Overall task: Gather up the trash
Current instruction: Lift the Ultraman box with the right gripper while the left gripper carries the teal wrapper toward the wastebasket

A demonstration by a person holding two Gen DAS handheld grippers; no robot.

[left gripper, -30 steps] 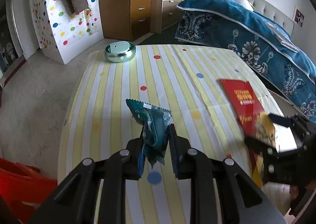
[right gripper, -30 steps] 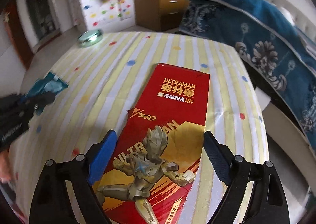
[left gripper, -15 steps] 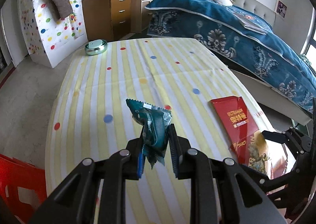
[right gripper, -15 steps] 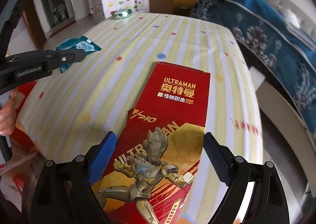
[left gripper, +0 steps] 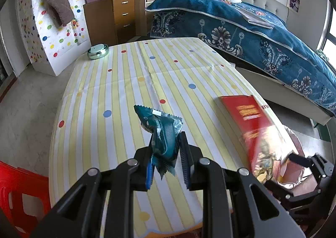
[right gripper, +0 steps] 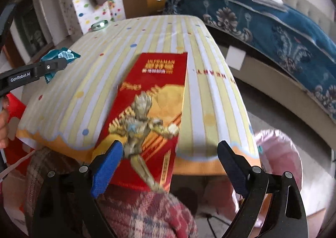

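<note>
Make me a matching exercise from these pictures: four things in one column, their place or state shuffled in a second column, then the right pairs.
Things:
1. teal wrapper
2. red box
3. round metal tin
4. pink-lined bin

Places or states:
A. at the table's far left corner
B. on the floor beyond the table's near right corner
C. pinched in the left gripper
D. sticking out over the table's near edge, between the right gripper's wide jaws

Pairs: 1-C, 2-D, 3-A, 4-B
</note>
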